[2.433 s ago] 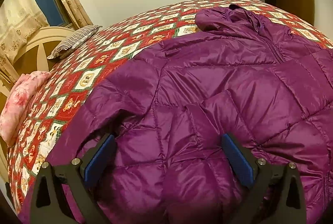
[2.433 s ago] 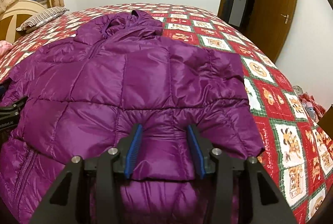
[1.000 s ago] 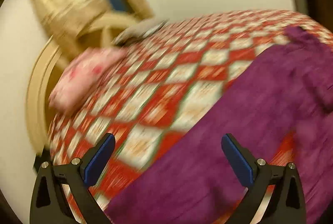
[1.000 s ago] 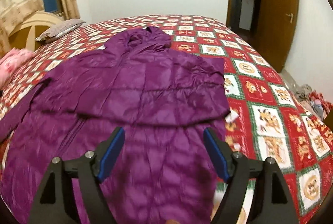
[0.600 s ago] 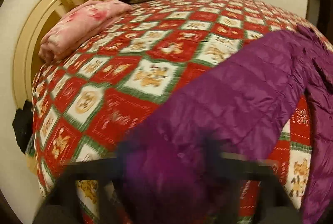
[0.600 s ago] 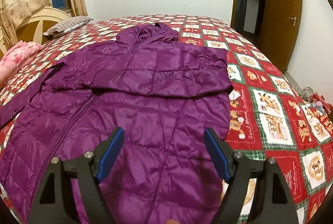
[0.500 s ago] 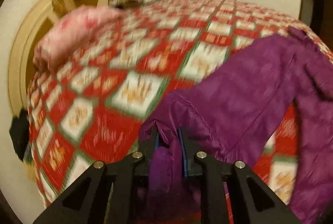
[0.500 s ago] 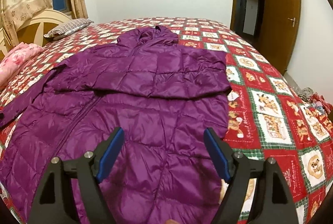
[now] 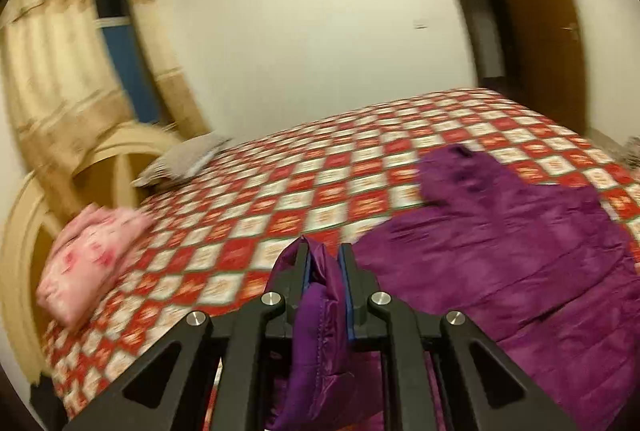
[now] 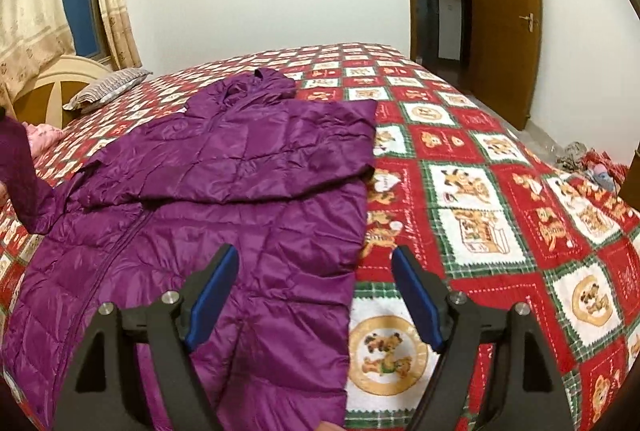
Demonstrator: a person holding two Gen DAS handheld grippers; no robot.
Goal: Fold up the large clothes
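Note:
A purple quilted hooded jacket [image 10: 240, 171] lies face up on the bed, its right-hand sleeve folded across the chest. My left gripper [image 9: 324, 267] holds the other sleeve [image 9: 320, 311] bunched between its blue pads, and its jaws are still closing on it. That sleeve is lifted off the quilt, and it shows as a raised purple strip [image 10: 20, 171] at the left edge of the right wrist view. My right gripper [image 10: 316, 295] stands open above the jacket's lower right edge, with nothing between its fingers.
A red, white and green patchwork quilt [image 10: 480, 191] covers the bed. A striped pillow [image 10: 108, 87] and a folded pink blanket [image 9: 88, 255] lie near the cream headboard [image 9: 120, 151]. A brown door [image 10: 504, 11] stands open at the far right, with clutter on the floor [image 10: 592, 167].
My left gripper swung out to the left sleeve, shut on it and lifted it, turning back toward the jacket. My right gripper backed off a little and stayed open.

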